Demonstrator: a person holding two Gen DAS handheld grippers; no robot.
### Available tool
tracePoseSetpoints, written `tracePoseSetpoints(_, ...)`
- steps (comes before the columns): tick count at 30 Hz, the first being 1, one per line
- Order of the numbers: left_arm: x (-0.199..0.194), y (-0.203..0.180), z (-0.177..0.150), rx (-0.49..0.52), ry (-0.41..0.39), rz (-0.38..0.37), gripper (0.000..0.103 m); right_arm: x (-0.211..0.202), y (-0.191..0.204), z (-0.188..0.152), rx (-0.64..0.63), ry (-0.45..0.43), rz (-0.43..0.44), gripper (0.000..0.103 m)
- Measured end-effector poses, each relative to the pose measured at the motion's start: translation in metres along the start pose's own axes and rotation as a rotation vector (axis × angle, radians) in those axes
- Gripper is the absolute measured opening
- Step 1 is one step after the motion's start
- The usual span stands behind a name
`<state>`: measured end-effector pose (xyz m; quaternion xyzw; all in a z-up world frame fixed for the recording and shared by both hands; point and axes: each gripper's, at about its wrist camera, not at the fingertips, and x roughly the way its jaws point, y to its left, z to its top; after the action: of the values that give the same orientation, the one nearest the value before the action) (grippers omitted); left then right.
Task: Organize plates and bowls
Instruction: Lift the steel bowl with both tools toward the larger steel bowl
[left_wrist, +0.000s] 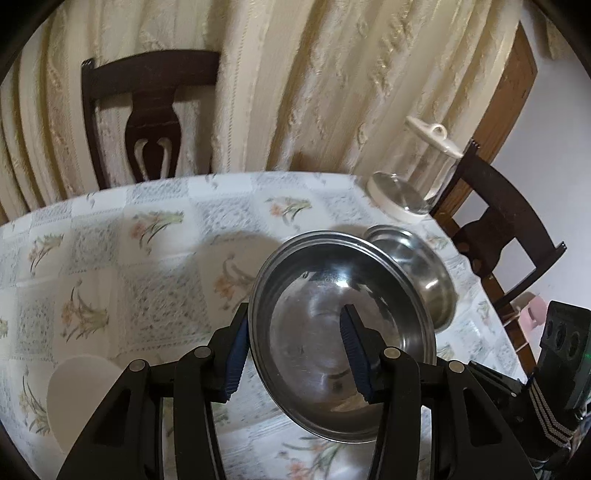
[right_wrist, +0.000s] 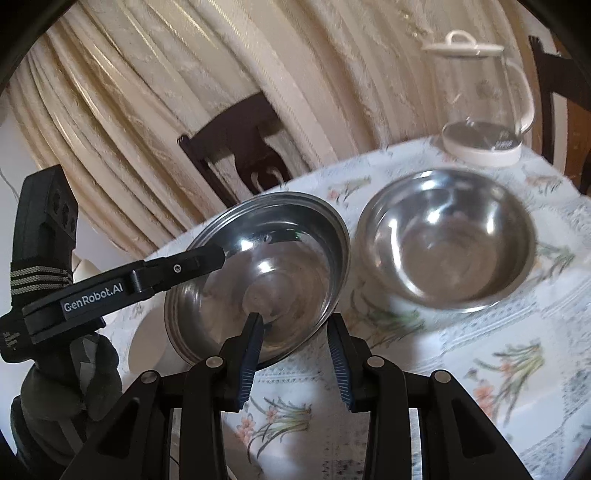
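Blue ribbed pads of my left claw (left_wrist: 295, 354) pinch the rim of a shiny steel plate (left_wrist: 317, 354), one finger outside, one inside, lifting it tilted above the flowered counter (left_wrist: 110, 266). My right claw (right_wrist: 297, 360) also grips this plate's near edge. Beside it, a deeper steel bowl (right_wrist: 447, 240) rests on the counter, near a glass kettle (right_wrist: 484, 107). A white plate (left_wrist: 74, 391) lies left.

Quick headcount on the bench (left_wrist: 110, 229)

There were two steel bowls (right_wrist: 258, 266) (right_wrist: 447, 240), one white plate (left_wrist: 79, 387), one glass kettle (right_wrist: 480, 96) with a white lid, two dark wooden chairs (left_wrist: 151, 114) (left_wrist: 495, 225), and two black tongs (left_wrist: 295, 354) (right_wrist: 295, 350) in there too.
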<state>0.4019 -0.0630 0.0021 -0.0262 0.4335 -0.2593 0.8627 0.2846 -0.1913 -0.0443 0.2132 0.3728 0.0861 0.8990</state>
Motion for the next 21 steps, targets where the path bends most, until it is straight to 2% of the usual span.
tracePoseSetpoints(10,0.031,-0.05,0.023,0.041,0.001,-0.062,0.049,-0.031,-0.036,0.022,0.036,-0.081,-0.085,0.038)
tracePoseSetpoints(21,0.089,-0.083,0.039,0.085,0.052,-0.076,0.049,-0.022,-0.079,0.042,0.089,-0.085,-0.169,0.038)
